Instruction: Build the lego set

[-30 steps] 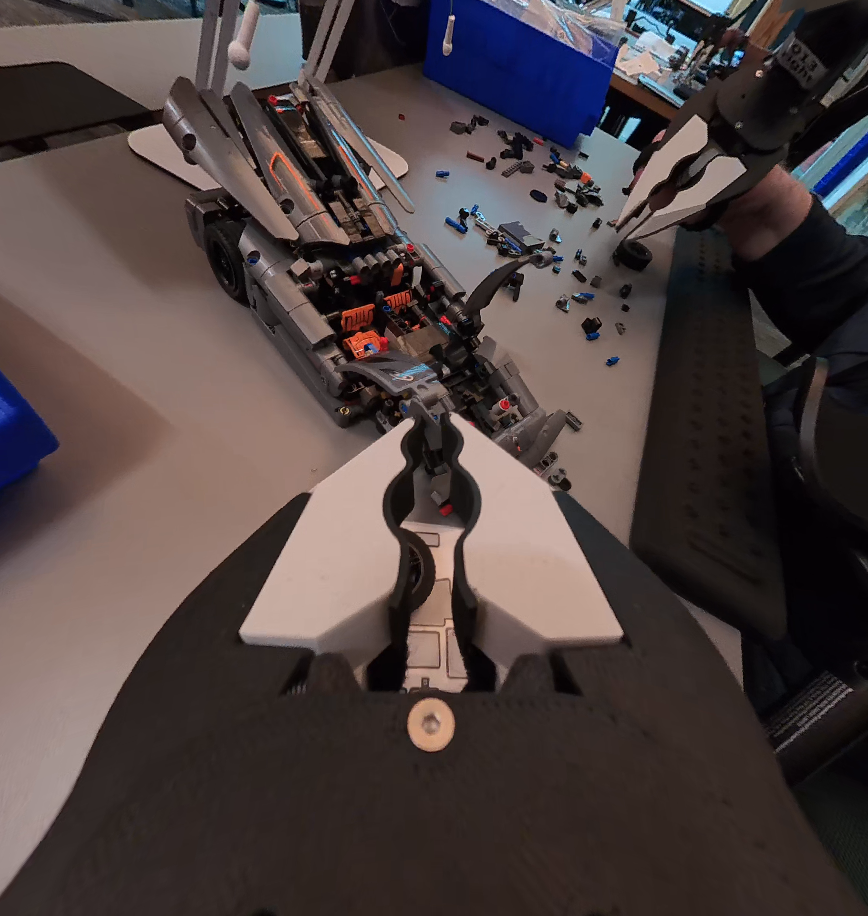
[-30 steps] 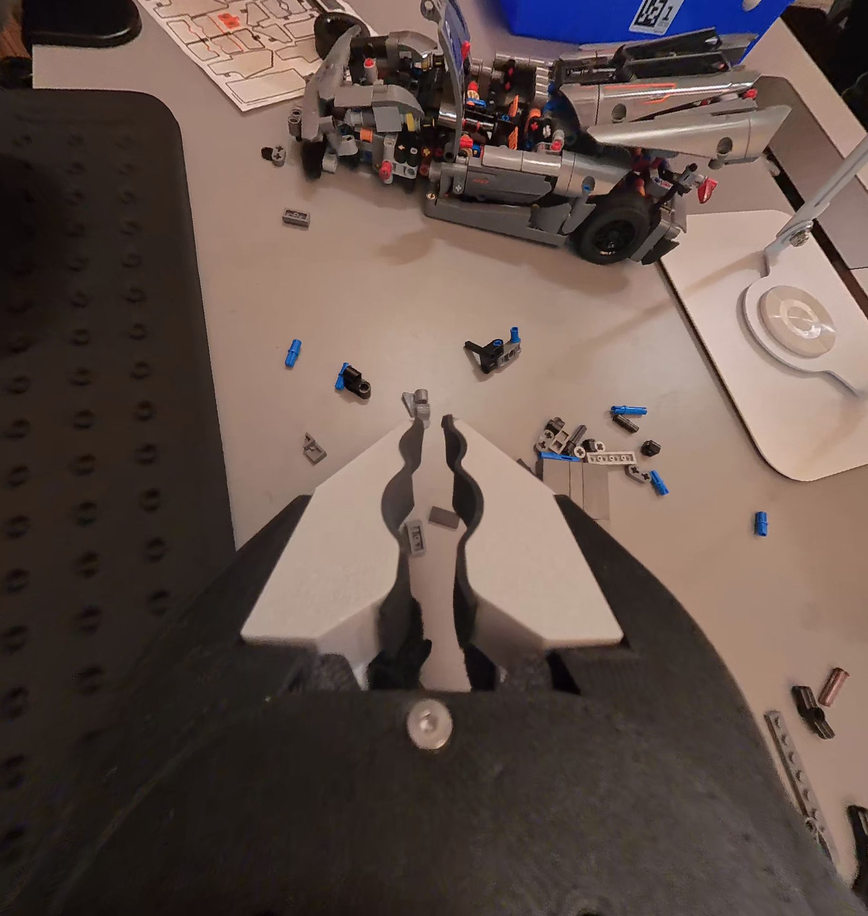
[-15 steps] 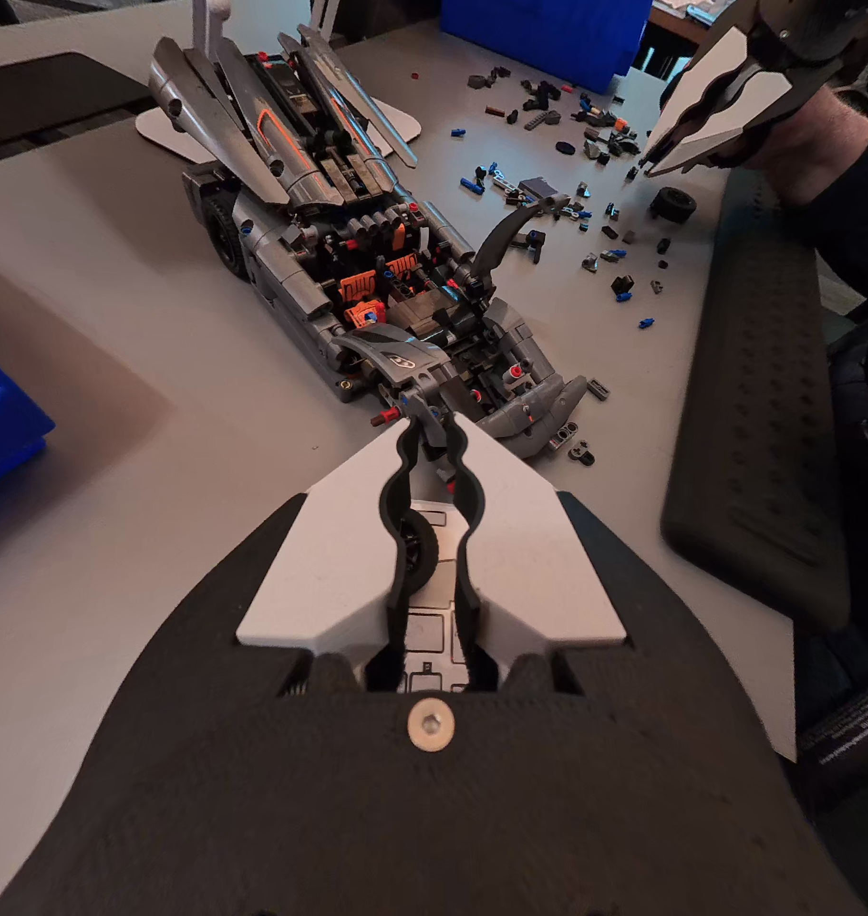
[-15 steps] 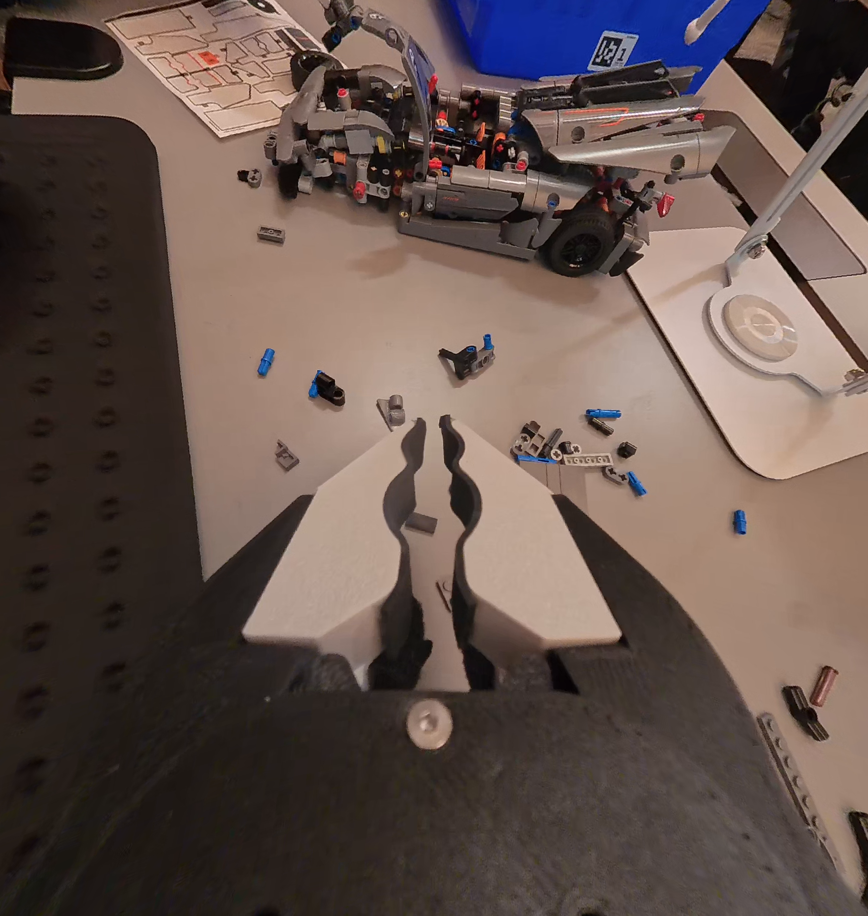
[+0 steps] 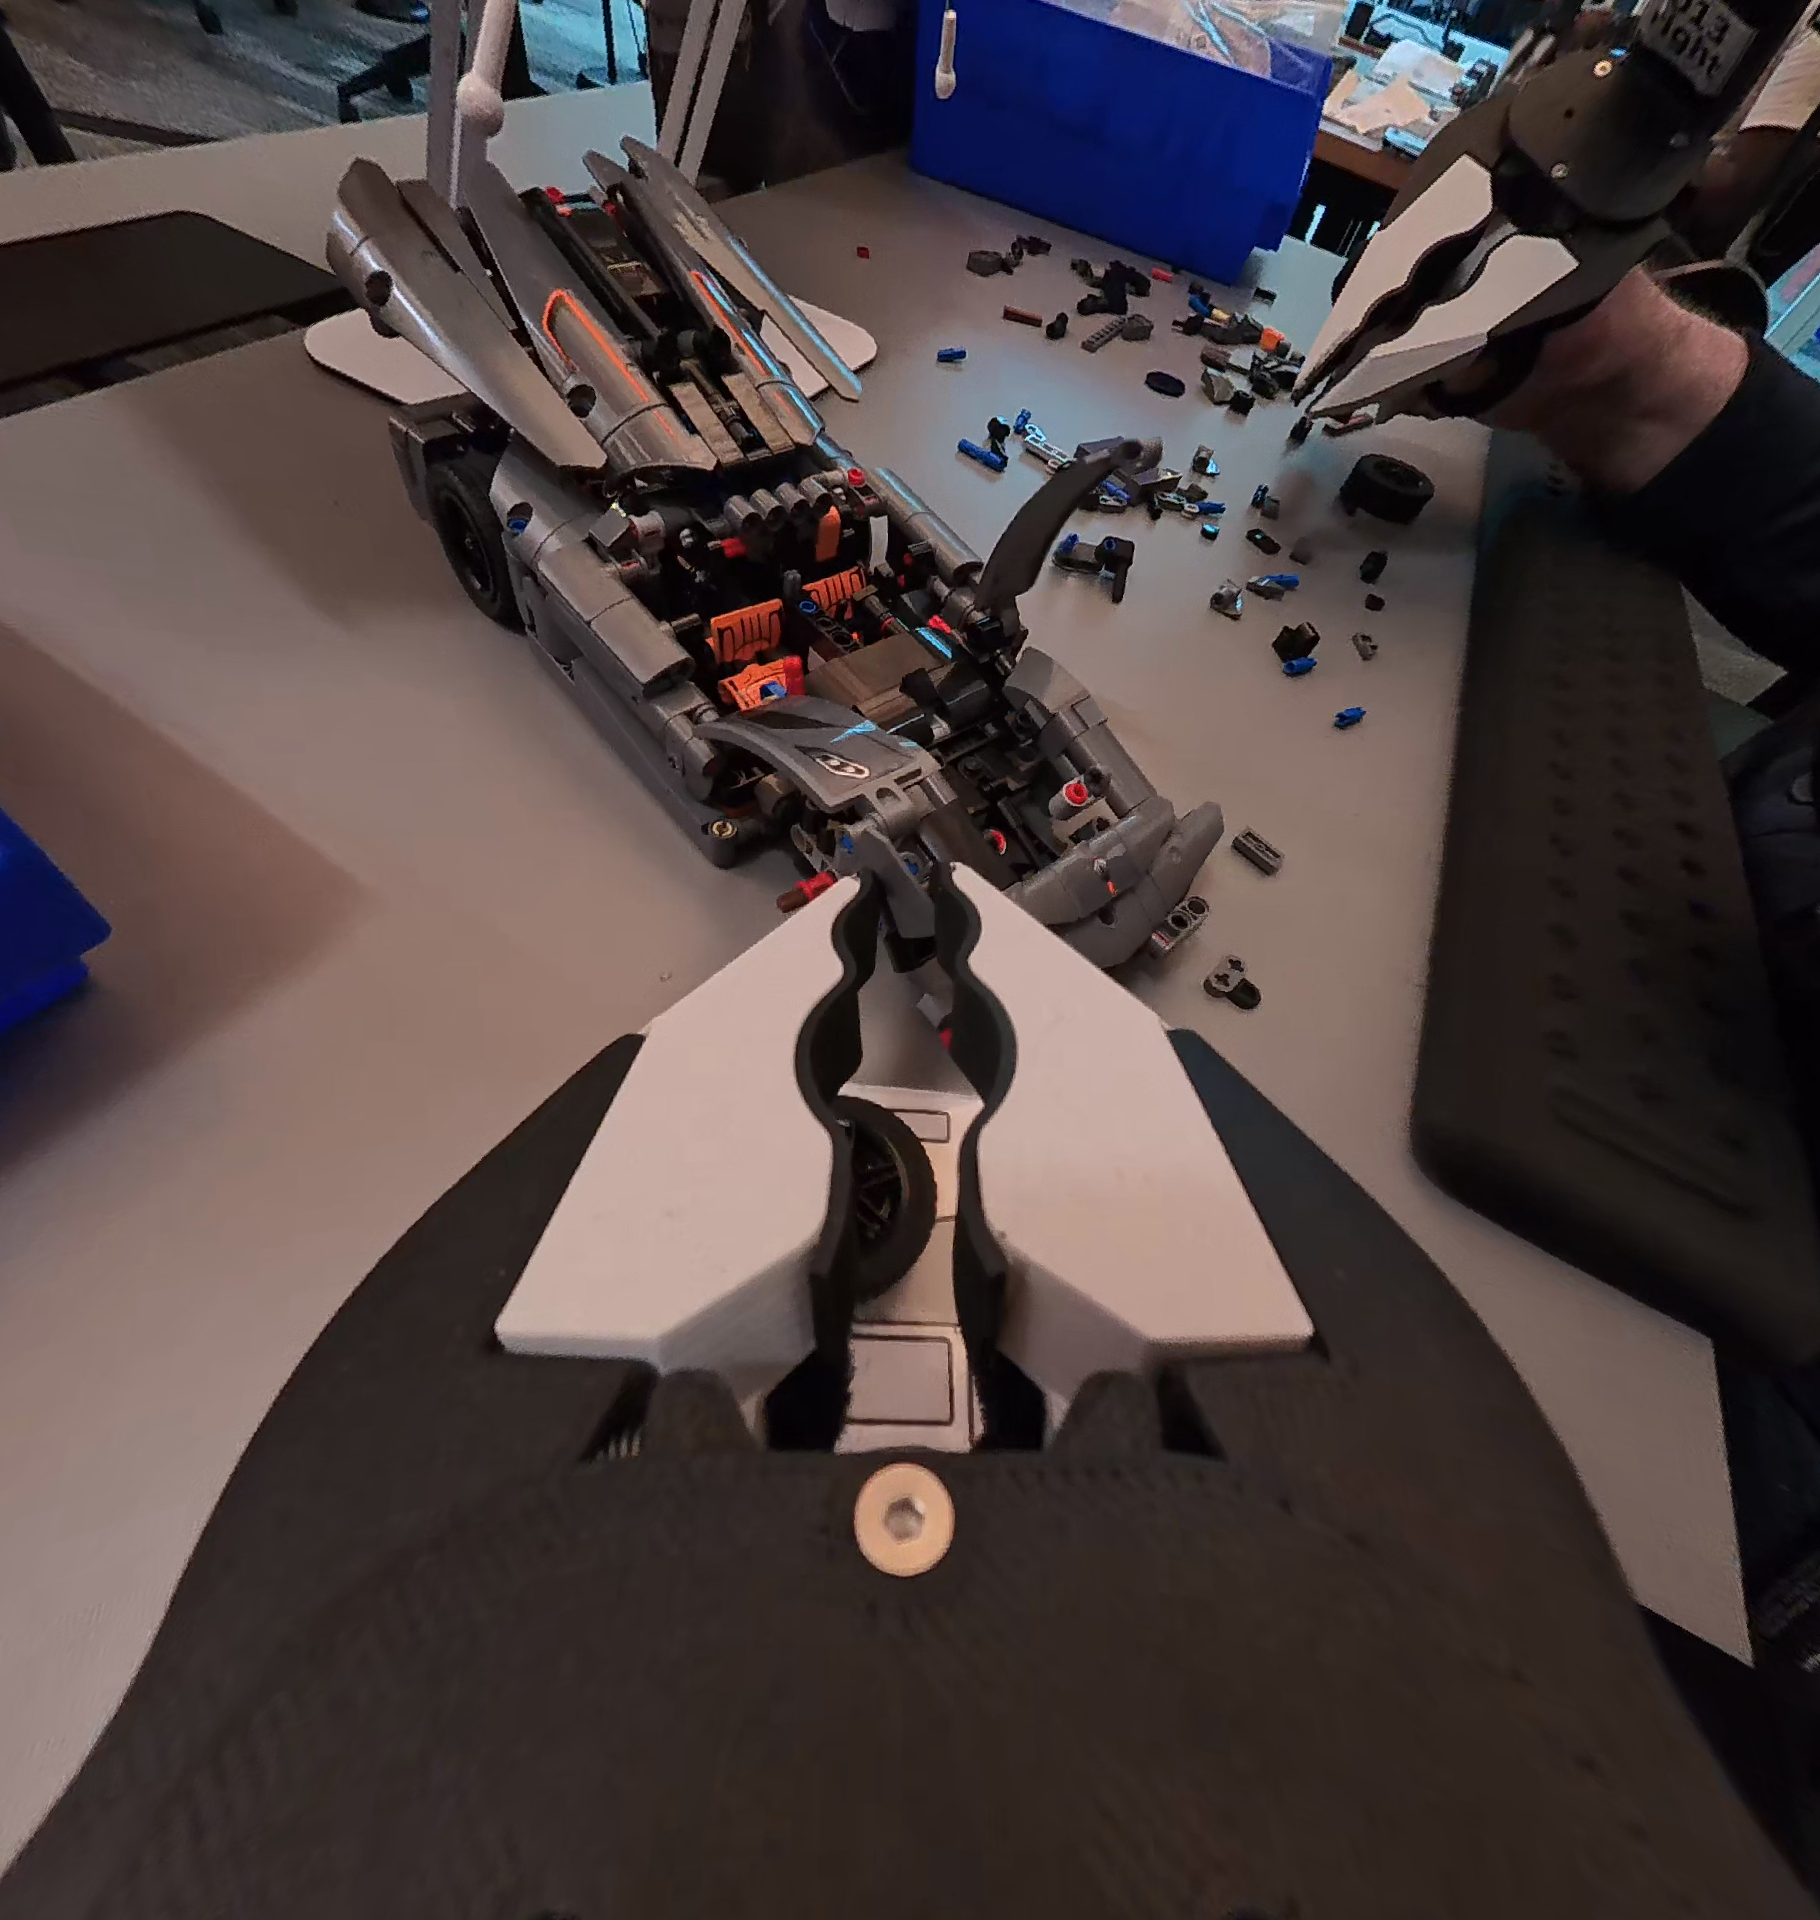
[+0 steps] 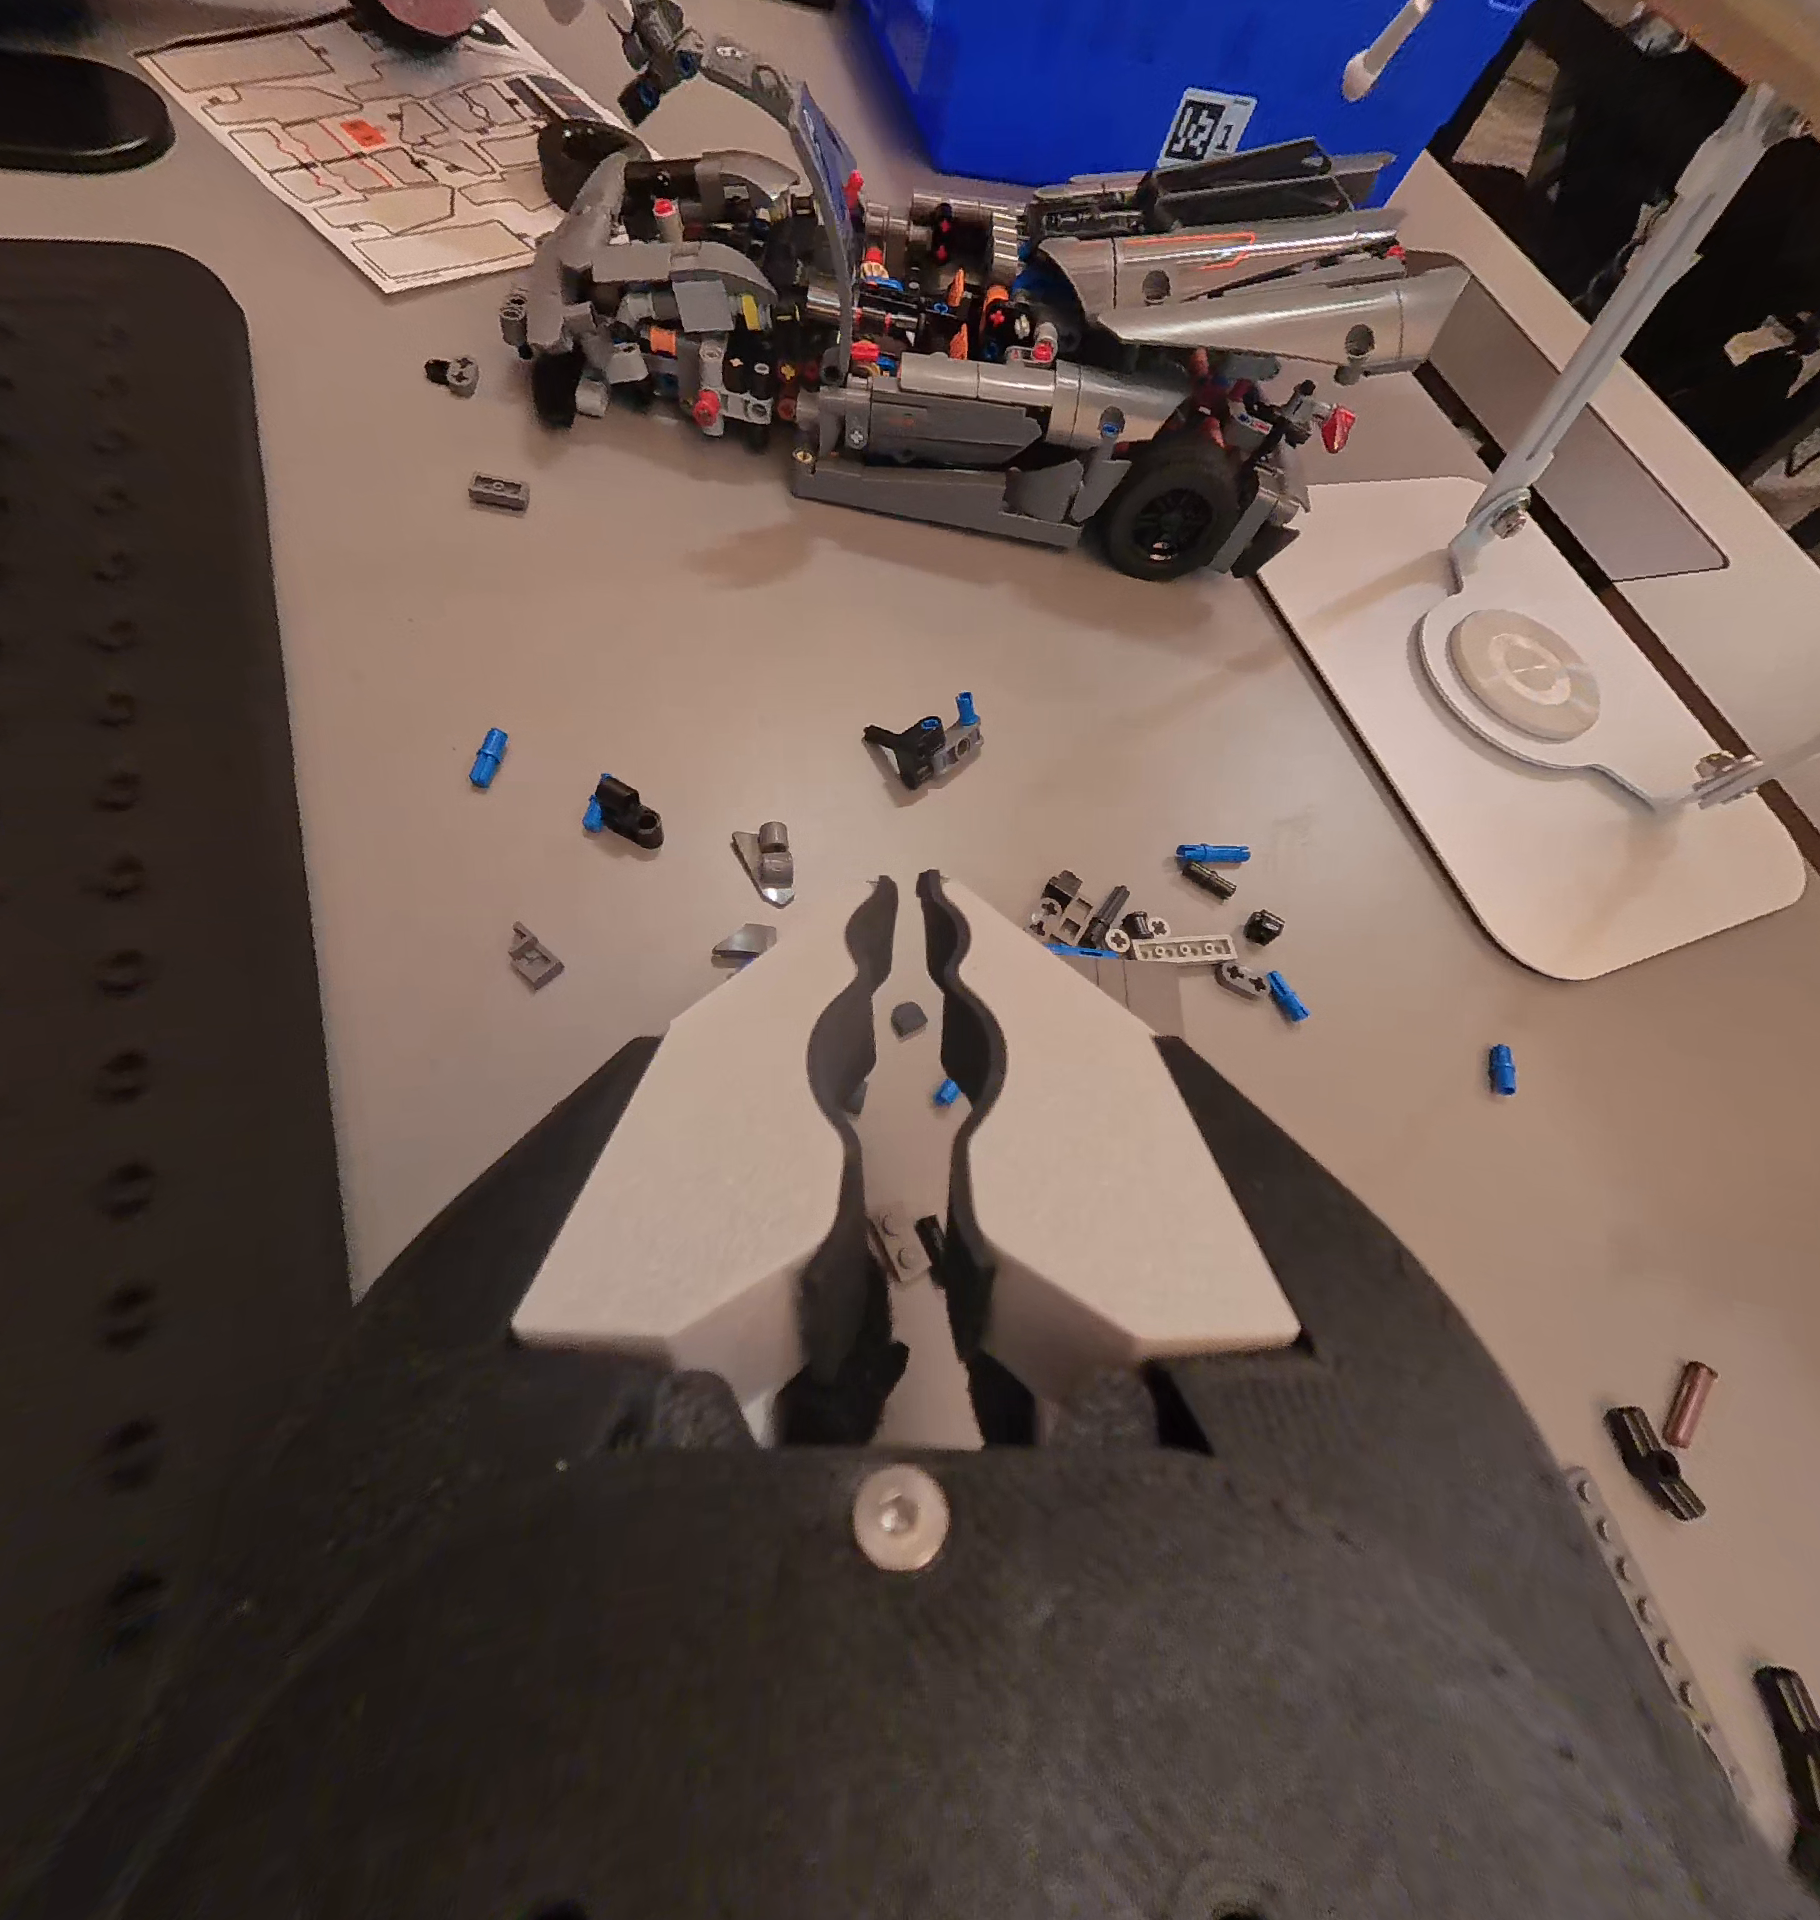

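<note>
My right claw (image 6: 906, 883) has drifted back from the car (image 6: 947, 343) and hovers over the loose parts, tips nearly together, holding nothing. The small grey wedge piece (image 6: 766, 857) lies just left of the tips, long axis toward the car. My left claw (image 5: 901, 883) stays clamped on the car's door arm (image 5: 885, 831).
</note>
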{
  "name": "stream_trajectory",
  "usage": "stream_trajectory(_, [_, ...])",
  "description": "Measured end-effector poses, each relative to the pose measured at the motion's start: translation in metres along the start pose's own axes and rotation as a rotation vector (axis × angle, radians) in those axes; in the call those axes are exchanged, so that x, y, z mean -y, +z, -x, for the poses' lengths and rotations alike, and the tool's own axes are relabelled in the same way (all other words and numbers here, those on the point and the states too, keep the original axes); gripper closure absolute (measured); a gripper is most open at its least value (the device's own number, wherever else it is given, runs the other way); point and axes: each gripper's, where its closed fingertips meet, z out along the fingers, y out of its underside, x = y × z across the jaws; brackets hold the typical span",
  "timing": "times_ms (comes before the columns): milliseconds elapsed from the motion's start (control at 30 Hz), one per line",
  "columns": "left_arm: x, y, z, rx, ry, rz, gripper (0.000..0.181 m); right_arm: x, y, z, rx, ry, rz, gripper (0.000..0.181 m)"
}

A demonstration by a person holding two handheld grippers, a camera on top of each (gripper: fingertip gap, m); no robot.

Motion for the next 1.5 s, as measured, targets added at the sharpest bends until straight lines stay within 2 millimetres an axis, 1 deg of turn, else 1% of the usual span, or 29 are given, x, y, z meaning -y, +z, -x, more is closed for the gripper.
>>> stream_trajectory(700, [-0.001,0.006,-0.007,-0.032,0.017,0.006,0.173,-0.005,0.002,-0.002,-0.011,-0.004,0.013,0.179])
stream_trajectory(867, [-0.002,0.009,-0.011,-0.051,0.02,0.015,0.173,-0.005,0.003,-0.002,-0.011,-0.004,0.014,0.179])
stream_trajectory(1167, [-0.003,0.021,-0.027,-0.102,0.054,0.046,0.173,-0.006,0.003,-0.002,-0.009,0.0,0.013,0.179])
stream_trajectory(1500, [-0.003,0.021,-0.028,-0.114,0.051,0.04,0.172,-0.006,0.002,-0.003,-0.016,-0.006,0.013,0.179])
